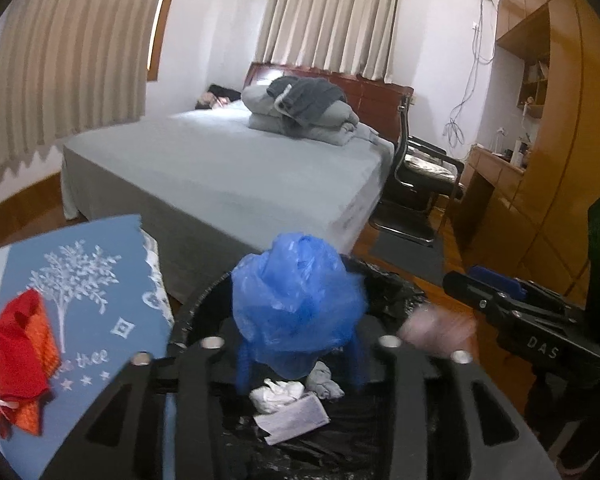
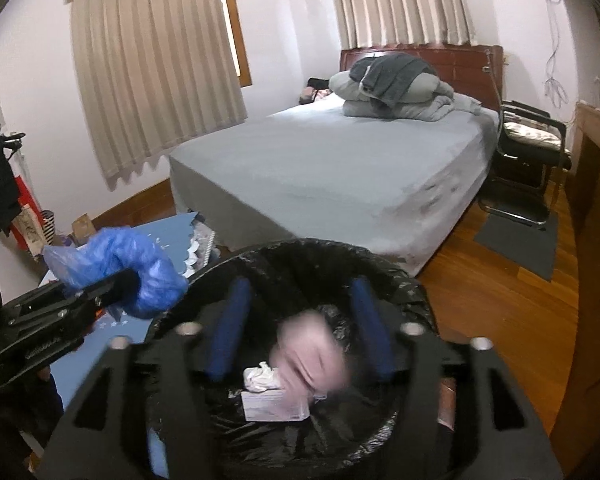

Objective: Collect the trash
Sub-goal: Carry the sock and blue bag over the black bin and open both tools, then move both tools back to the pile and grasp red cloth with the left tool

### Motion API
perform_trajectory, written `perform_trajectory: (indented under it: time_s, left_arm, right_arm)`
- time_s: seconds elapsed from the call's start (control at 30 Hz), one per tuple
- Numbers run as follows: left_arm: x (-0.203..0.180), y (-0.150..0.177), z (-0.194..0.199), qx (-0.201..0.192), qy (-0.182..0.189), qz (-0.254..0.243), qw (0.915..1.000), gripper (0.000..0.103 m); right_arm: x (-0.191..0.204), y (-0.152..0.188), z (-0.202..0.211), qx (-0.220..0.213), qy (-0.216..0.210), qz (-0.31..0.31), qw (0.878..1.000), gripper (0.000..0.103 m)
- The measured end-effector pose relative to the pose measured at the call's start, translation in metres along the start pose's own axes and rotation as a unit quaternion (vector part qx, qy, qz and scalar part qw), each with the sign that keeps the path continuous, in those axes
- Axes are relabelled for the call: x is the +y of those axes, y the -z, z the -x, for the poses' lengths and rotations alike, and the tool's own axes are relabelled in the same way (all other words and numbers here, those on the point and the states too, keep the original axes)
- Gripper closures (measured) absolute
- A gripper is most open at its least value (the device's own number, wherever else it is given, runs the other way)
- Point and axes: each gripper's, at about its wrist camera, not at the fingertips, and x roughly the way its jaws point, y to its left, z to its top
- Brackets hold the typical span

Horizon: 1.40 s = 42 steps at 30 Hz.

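A black-lined trash bin [image 1: 388,276] [image 2: 300,246] stands right under both grippers. My left gripper [image 1: 300,352] [image 2: 128,280] hovers over its left rim, and a crumpled blue plastic bag [image 1: 296,304] [image 2: 120,256] fills the gap between its blue fingers [image 1: 244,364]. Over the bin's middle my right gripper [image 2: 300,284] [image 1: 464,276] stands open. A blurred pink scrap [image 2: 312,354] [image 1: 436,332] is loose between its fingers [image 2: 230,332], touching neither. Down in the bin lie a white tissue [image 2: 260,376] [image 1: 276,394], a small pale packet [image 2: 276,406] [image 1: 292,420] and a grey wad [image 1: 324,384].
A low surface with a blue tree-print cloth [image 1: 84,304] and red fabric [image 1: 16,356] adjoins the bin's left side. Behind is a grey bed [image 2: 332,176] with folded bedding. A black chair [image 2: 528,148], wooden cabinets [image 1: 540,152] and a grey floor mat [image 2: 516,240] are to the right.
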Motion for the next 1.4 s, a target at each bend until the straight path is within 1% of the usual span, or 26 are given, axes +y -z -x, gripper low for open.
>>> perform_trajectory:
  time_s: [0.07,0.1,0.13,0.17,0.2,0.33,0.4,0.5,0.63,0.77,0.83,0.93,1.03,1.13,1.23,1.4]
  left_arm:
    - [0.003,0.0,0.0,0.001,0.001,0.007,1.0,0.046]
    - [0.004,0.0,0.001,0.0,0.0,0.01,1.0,0.044]
    - [0.006,0.0,0.001,-0.001,-0.001,0.012,0.9999,0.041]
    - [0.008,0.0,0.003,-0.003,-0.004,0.015,0.9999,0.034]
    - [0.01,-0.001,0.004,-0.006,-0.005,0.019,0.9998,0.028]
    - [0.02,-0.004,0.012,-0.016,-0.02,0.028,0.9993,0.022]
    - [0.026,-0.004,0.017,-0.023,-0.033,0.029,0.9988,0.018]
    - [0.041,-0.002,0.027,-0.03,-0.057,0.034,0.9973,0.014]
    - [0.06,0.001,0.043,-0.04,-0.095,0.04,0.9938,0.012]
    - [0.089,0.01,0.061,-0.044,-0.141,0.05,0.9878,0.012]
    - [0.103,0.015,0.07,-0.046,-0.162,0.056,0.984,0.011]
    - [0.129,0.024,0.083,-0.047,-0.202,0.064,0.9762,0.011]
    - [0.15,0.034,0.093,-0.044,-0.233,0.071,0.969,0.012]
    - [0.167,0.044,0.101,-0.039,-0.257,0.077,0.9625,0.012]
    - [0.183,0.053,0.108,-0.035,-0.272,0.088,0.9576,0.012]
    - [0.205,0.065,0.117,-0.03,-0.295,0.103,0.9493,0.012]
  right_arm:
    - [0.0,0.001,0.002,-0.004,0.005,0.001,1.0,0.029]
    - [-0.001,0.001,0.002,-0.006,0.007,0.001,1.0,0.025]
    - [-0.001,0.001,0.002,-0.007,0.01,0.001,1.0,0.018]
    - [-0.002,0.001,0.003,-0.009,0.012,0.0,1.0,0.014]
    - [-0.002,0.002,0.003,-0.011,0.012,0.0,1.0,0.013]
    - [-0.001,0.0,0.003,-0.015,0.013,-0.006,1.0,0.007]
    - [0.0,-0.002,0.003,-0.015,0.011,-0.006,1.0,0.007]
    - [0.008,-0.003,0.002,-0.015,0.008,0.002,1.0,0.007]
    - [0.025,-0.004,-0.003,-0.012,-0.007,0.01,1.0,0.006]
    - [0.048,-0.006,-0.012,-0.007,-0.026,0.023,0.999,0.006]
    - [0.064,-0.006,-0.018,-0.005,-0.038,0.031,0.999,0.006]
    - [0.086,-0.006,-0.026,0.0,-0.057,0.043,0.997,0.006]
    - [0.11,-0.005,-0.035,0.004,-0.074,0.058,0.996,0.006]
    - [0.132,-0.004,-0.046,0.01,-0.09,0.069,0.994,0.006]
    - [0.152,-0.001,-0.056,0.019,-0.105,0.077,0.991,0.006]
    - [0.175,0.003,-0.069,0.029,-0.119,0.088,0.989,0.006]
